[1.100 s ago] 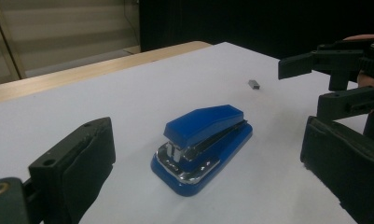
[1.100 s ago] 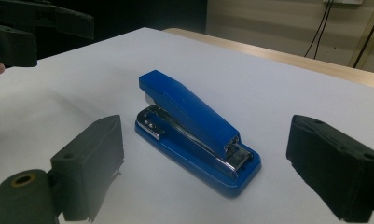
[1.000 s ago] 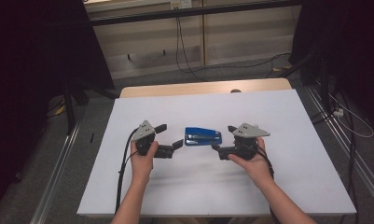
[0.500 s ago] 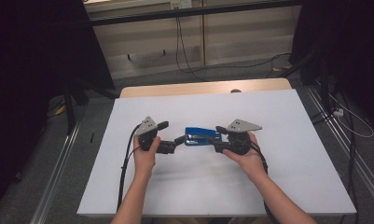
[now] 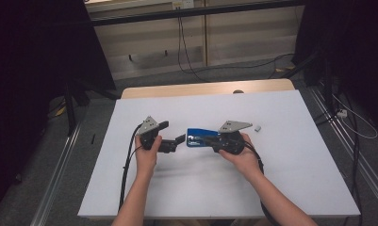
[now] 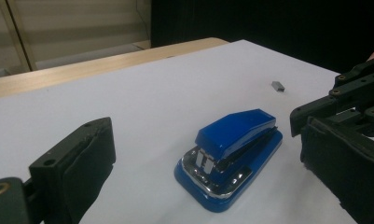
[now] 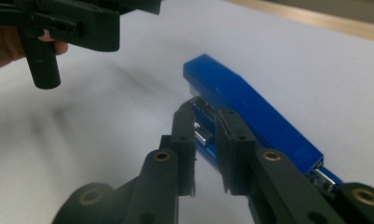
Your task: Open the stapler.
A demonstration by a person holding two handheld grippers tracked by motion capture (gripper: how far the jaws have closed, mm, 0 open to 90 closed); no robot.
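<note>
I had the blue stapler (image 5: 203,137) lying flat on the white counter (image 5: 281,179), roughly mid-counter, between my two grippers, its long axis running left to right in the high view. My left gripper (image 5: 173,135) sat just left of it with the fingers (image 6: 75,163) spread wide and holding nothing; in the left gripper view the stapler (image 6: 231,156) lay between and beyond the two pads, apart from both, metal nose toward the camera. My right gripper (image 5: 214,141) was at the stapler's right end, its grey plate overhanging the body in the high view. In the right gripper view its fingers (image 7: 184,135) were narrowed to a small gap, tips right at the stapler's chrome part (image 7: 201,135) under the blue top arm (image 7: 254,116). They looked to be touching or nearly touching the metal (couldn't tell from that angle whether they actually gripped it), so I won't call it a hold. The left gripper (image 7: 77,21) showed in that view too, upper left, well off the stapler. A small grey block of staples (image 5: 258,127) lay on the counter just right of the right gripper, apart from everything; it showed in the left gripper view (image 6: 278,86) past the stapler.
</note>
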